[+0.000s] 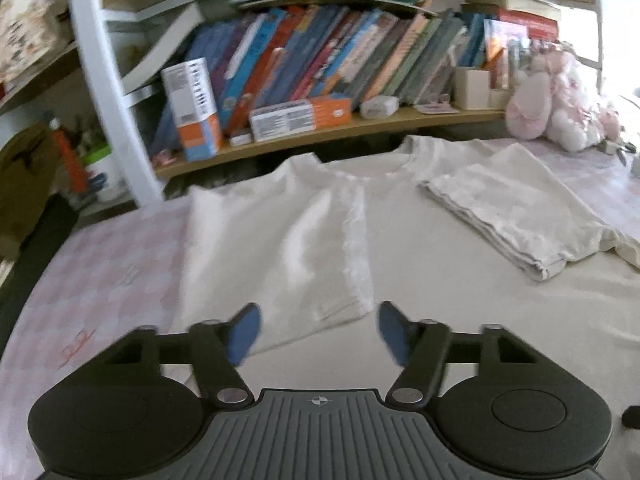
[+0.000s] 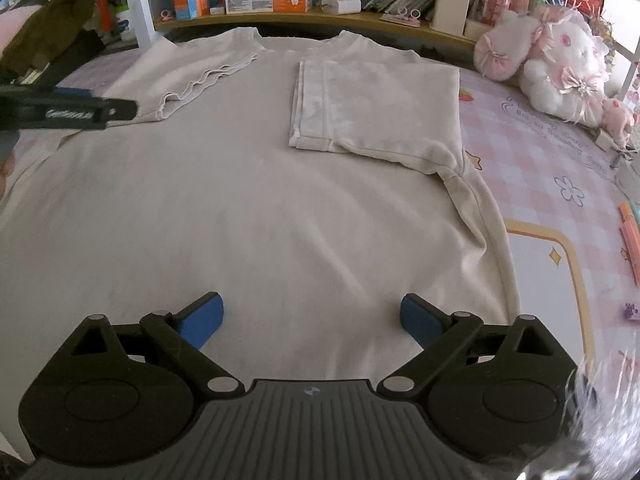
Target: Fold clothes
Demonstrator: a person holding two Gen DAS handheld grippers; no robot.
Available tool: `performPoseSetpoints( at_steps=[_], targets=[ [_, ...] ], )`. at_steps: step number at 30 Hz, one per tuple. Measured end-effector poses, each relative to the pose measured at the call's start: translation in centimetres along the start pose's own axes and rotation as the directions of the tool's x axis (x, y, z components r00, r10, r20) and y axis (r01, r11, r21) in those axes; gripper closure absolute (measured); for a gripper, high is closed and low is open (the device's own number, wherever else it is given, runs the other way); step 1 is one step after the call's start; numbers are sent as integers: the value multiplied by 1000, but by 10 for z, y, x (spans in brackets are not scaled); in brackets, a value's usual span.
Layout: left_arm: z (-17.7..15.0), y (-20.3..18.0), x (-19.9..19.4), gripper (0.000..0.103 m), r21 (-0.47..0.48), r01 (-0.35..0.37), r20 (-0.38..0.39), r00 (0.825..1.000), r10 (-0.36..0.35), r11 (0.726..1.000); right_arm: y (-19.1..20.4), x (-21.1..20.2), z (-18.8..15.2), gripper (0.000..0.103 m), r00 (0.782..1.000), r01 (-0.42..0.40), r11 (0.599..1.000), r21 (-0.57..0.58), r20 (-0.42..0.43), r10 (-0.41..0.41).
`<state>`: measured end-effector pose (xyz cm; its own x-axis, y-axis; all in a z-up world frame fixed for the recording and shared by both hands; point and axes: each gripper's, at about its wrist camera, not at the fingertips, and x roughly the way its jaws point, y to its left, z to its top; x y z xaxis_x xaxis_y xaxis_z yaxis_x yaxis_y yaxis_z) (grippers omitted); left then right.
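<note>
T-shirt [image 2: 260, 208] lies flat on pink bench [image 2: 560, 184], both sleeves folded inward at 11 and 1 o'clock; left gripper [image 1: 318, 330] and right gripper [image 2: 310, 318] wide, empty; body fold seems next.

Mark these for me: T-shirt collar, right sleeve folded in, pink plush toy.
T-shirt collar [image 2: 352, 42], right wrist view, on the neckline rib.
Right sleeve [image 2: 376, 108], right wrist view, middle of the folded-in panel.
Pink plush toy [image 2: 560, 64], right wrist view, on its white body.

Near: your path over the shirt [image 2: 280, 200] is free | far: shelf [image 2: 320, 20] blocks | far right: plush toy [image 2: 552, 64] blocks
</note>
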<state>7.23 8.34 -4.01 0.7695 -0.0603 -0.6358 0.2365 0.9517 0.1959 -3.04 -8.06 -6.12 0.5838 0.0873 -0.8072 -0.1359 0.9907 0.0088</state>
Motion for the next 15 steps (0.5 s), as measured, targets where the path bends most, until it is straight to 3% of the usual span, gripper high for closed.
performPoseSetpoints(
  at_steps=[5, 6, 9, 12, 14, 15],
  targets=[
    [4, -15, 22, 62, 62, 18, -16, 1000, -17, 998, 1, 1, 1, 5, 1000, 2, 1000, 4, -5, -2],
    [4, -16, 27, 78, 69, 11, -32, 999, -9, 998, 2, 1, 2, 5, 1000, 2, 1000, 4, -5, -2],
    [4, -13, 33, 101, 47, 20, -47, 999, -18, 999, 1, 1, 3, 4, 1000, 2, 1000, 6, -7, -2],
    [4, -15, 23, 101, 40, 83, -40, 996, -82, 996, 2, 2, 3, 3, 1000, 3, 1000, 8, -7, -3],
    [1, -18, 26, 90, 72, 104, -80, 992, -98, 992, 2, 3, 3, 2, 1000, 4, 1000, 11, -7, -4],
    [0, -16, 27, 90, 67, 114, -89, 990, -108, 991, 2, 4, 4, 2, 1000, 6, 1000, 12, -9, -6]
  ],
)
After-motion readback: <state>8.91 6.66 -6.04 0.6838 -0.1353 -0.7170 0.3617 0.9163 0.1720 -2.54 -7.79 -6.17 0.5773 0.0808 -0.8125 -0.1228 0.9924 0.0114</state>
